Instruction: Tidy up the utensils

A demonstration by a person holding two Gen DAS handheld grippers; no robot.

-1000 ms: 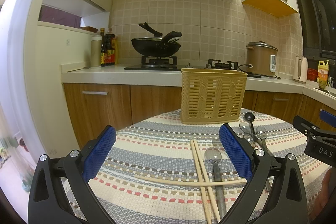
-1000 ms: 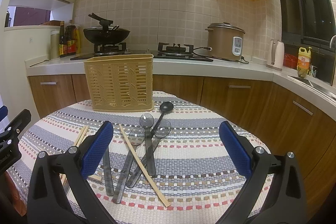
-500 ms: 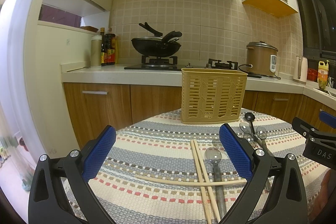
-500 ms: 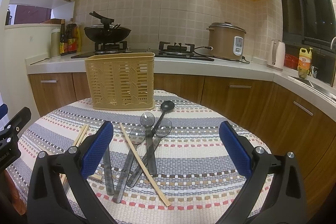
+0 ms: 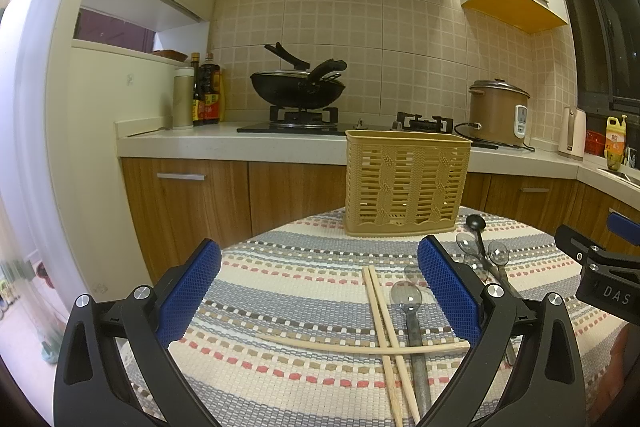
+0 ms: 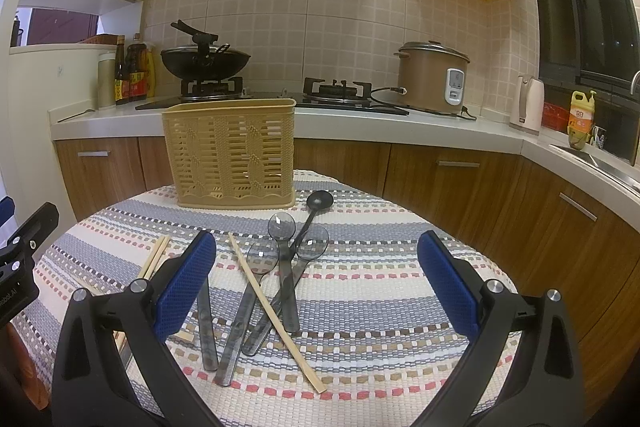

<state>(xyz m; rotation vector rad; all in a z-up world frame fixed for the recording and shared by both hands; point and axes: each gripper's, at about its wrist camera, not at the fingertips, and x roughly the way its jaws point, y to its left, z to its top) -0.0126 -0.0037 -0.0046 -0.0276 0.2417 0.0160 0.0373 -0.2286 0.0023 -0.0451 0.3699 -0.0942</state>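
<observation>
Left hand-held gripper [image 5: 320, 291]: jaws spread wide, grasping nothing, held above the striped tabletop [image 5: 288, 291]. Right hand-held gripper [image 6: 316, 279]: likewise released and empty.

Yellow slotted utensil basket [image 6: 232, 155] stands upright at the far edge of the tabletop. No utensil is visible inside it.

Loose utensils lie in front of the basket: a pair of chopsticks [image 5: 384, 327] side by side, crossed by a single chopstick [image 5: 340, 345]; another single chopstick [image 6: 272, 307] lies slantwise over several clear spoons [image 6: 280, 259]. A black spoon [image 6: 314, 215] lies with its bowl just beside the basket's base.
</observation>
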